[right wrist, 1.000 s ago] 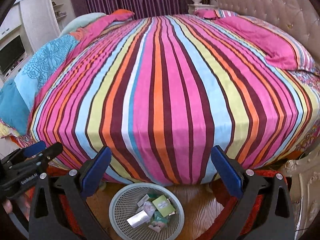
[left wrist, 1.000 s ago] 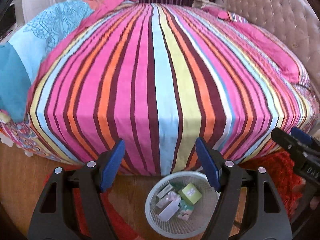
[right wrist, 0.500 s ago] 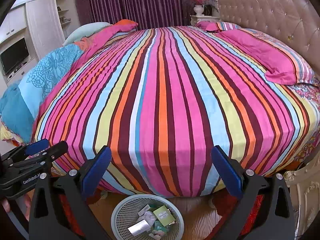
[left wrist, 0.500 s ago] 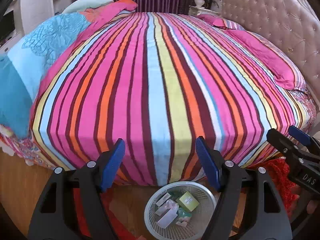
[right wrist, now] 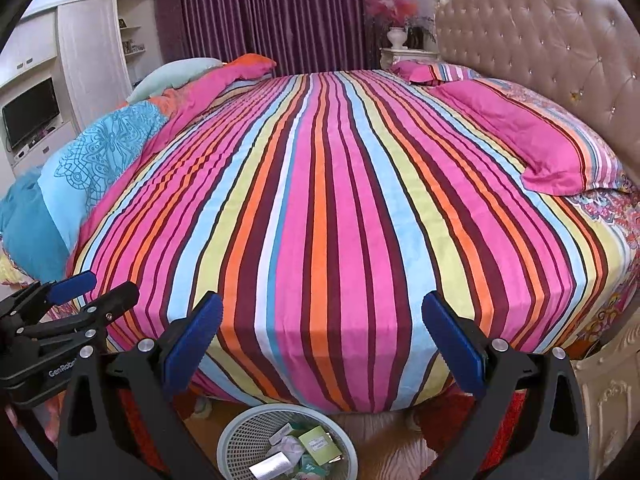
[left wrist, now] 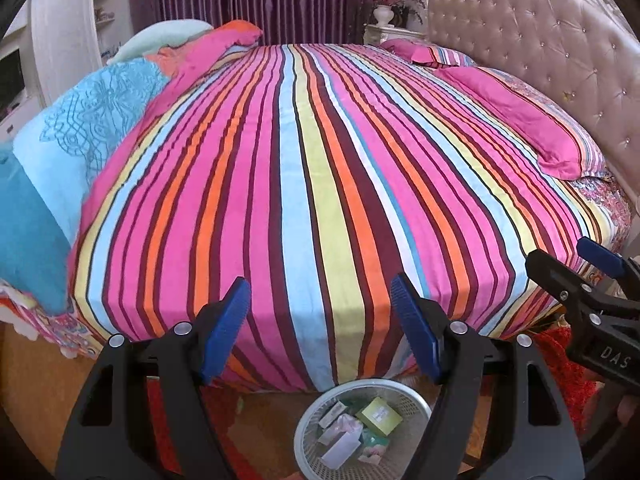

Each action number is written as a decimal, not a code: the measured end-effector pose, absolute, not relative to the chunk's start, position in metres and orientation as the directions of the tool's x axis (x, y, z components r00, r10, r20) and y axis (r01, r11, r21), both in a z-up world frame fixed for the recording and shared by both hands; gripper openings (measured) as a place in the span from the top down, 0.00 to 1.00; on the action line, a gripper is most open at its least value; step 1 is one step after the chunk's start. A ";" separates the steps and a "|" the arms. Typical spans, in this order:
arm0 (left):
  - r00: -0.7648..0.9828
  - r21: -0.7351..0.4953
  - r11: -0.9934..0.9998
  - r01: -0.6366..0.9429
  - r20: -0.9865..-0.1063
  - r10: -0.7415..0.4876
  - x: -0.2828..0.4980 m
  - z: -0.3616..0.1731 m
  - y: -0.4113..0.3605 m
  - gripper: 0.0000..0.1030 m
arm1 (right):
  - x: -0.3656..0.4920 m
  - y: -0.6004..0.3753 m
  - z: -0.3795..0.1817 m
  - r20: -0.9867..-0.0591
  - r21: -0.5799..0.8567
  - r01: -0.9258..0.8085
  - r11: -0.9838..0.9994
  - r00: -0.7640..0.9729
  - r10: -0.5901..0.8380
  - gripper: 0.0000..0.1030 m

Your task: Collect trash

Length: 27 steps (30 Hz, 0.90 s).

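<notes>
- Left gripper [left wrist: 320, 312]: jaws apart, nothing between the blue pads; it hangs over the near edge of the bed.
- Right gripper [right wrist: 320, 332]: jaws apart and wider, also empty. Each gripper shows at the edge of the other's view — side by side, not touching.
- Trash basket [left wrist: 312, 440]: white mesh, round, on the floor just below the bed's near edge, under both grippers.
- Trash [left wrist: 378, 416]: small boxes and wrappers lie inside the basket — a yellow-green box on top, white and pale green packets beside it.
- Bed [left wrist: 312, 168]: striped sheet in pink, orange, maroon, light blue and yellow, pulled flat.
- Blue quilt [left wrist: 80, 128]: bunched along the bed's left side, with pink and orange folds behind it.
- Pink pillow [left wrist: 520, 120]: lies by the tufted beige headboard [left wrist: 540, 40] on the right.
- Floor [right wrist: 384, 448]: wood, with red rug [left wrist: 568, 372] at the bed's right corner.
- Back of room: purple curtains [right wrist: 280, 20], a flower vase [right wrist: 396, 20] on a nightstand, white shelving with a TV [right wrist: 30, 114] at left.
</notes>
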<state>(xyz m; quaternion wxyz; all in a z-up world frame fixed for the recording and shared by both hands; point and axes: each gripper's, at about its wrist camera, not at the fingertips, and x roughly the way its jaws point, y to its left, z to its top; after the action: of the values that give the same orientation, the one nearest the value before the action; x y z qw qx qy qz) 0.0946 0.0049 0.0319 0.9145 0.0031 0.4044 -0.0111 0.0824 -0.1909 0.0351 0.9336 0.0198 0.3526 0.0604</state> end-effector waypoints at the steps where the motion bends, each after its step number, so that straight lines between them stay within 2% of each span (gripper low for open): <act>1: 0.675 0.002 1.000 0.024 -0.738 -0.014 0.094 0.033 0.004 0.31 | 0.082 -0.191 0.036 -0.656 0.079 -0.097 0.992 0.744 0.125 0.07; 7: 0.680 -0.025 1.000 0.014 -0.733 -0.028 0.093 0.039 0.008 0.31 | 0.080 -0.192 0.037 -0.656 0.082 -0.105 0.991 0.743 0.133 0.07; 27: 0.691 -0.008 1.000 0.018 -0.723 -0.018 0.088 0.048 0.005 0.31 | 0.080 -0.196 0.038 -0.666 0.110 -0.081 0.991 0.734 0.134 0.07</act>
<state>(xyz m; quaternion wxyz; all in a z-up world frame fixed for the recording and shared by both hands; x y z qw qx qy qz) 0.0876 0.0045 0.0484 0.9195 -0.0002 0.3929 -0.0096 0.0802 -0.1956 0.0376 0.9303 0.0367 0.3603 0.0579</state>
